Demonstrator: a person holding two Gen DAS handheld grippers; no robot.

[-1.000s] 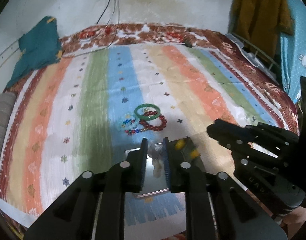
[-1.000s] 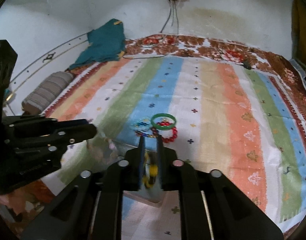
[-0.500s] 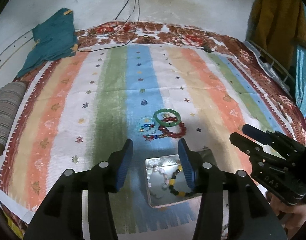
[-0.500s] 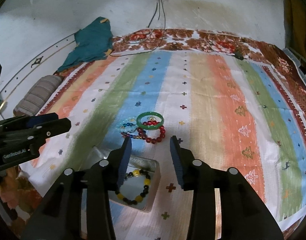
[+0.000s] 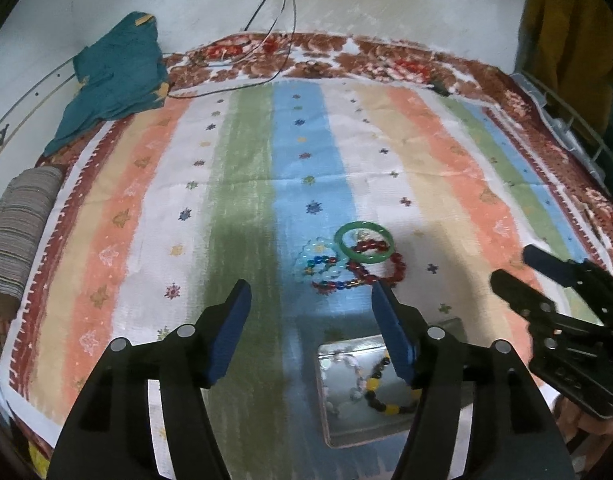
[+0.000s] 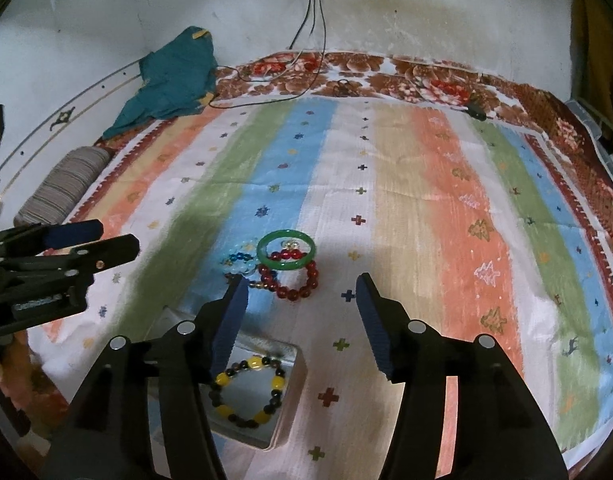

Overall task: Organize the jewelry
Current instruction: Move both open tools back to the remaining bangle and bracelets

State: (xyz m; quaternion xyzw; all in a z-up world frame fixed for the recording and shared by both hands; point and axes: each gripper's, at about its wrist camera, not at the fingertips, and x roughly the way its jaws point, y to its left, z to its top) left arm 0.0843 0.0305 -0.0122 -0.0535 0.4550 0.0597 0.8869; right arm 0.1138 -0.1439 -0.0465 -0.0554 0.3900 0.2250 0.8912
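Note:
A metal tin point(image 5: 390, 430) point(image 6: 292, 376) lies on the striped cloth and holds a black-and-yellow bead bracelet point(image 5: 380, 392) point(image 6: 248, 390) and a pale bead bracelet point(image 5: 352, 378). Beyond it lies a pile: a green bangle point(image 5: 364, 242) point(image 6: 286, 254), a red bead bracelet point(image 5: 380, 274) point(image 6: 292, 282) and a pale blue bead bracelet point(image 5: 318, 260) point(image 6: 238, 262). My left gripper point(image 5: 308, 300) is open and empty above the tin's near left. My right gripper point(image 6: 302, 298) is open and empty, above the tin's right edge.
The striped cloth point(image 5: 446, 184) covers a bed with a floral blanket. A teal cloth point(image 5: 114, 76) and a striped bolster point(image 5: 16, 236) lie at the left. Cables point(image 6: 266, 98) trail from a wall socket at the back.
Both grippers opened and let their bracelets go into the tin. Both then lifted and drew back, opening wider.

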